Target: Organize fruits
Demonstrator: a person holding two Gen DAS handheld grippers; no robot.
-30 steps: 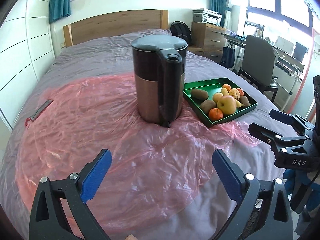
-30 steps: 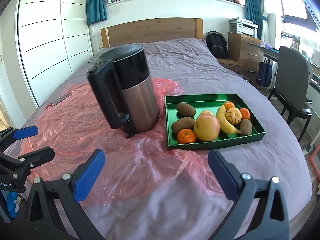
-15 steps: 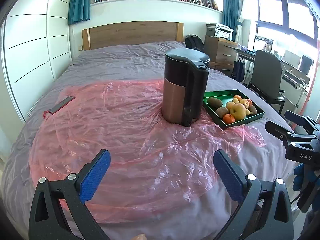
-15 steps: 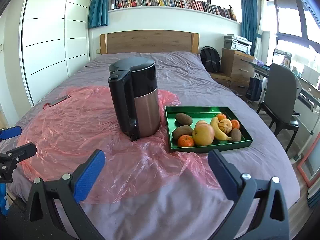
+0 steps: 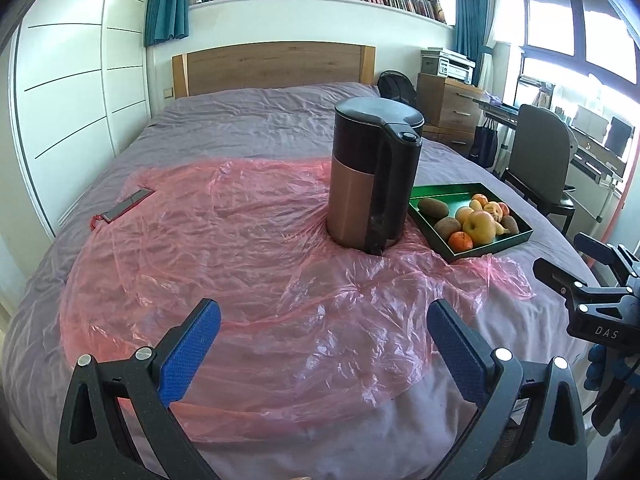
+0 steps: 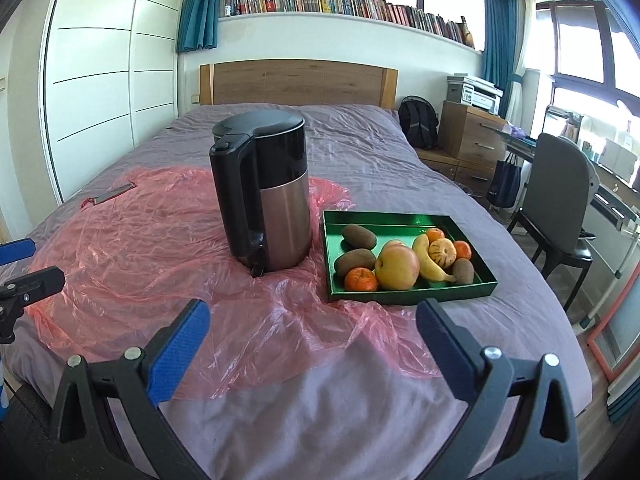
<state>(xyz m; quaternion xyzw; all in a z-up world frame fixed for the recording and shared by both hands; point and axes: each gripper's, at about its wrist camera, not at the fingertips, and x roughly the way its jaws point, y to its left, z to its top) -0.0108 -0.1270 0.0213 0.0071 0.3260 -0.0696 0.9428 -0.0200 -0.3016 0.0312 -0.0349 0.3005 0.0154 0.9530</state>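
A grey-sheeted bed point(image 6: 360, 152) carries a pink plastic sheet point(image 6: 152, 240), a green tray point(image 6: 412, 294) and a flat grey strip point(image 6: 114, 193).

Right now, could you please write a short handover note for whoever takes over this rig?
Left gripper: open, empty, hovering over the pink plastic sheet.
Right gripper: open, empty, short of the green tray.
All fruit sits in the tray beside the kettle: apple, banana, kiwis, oranges.
Done: nothing visibly sorted.
Left: pick and organize every fruit.
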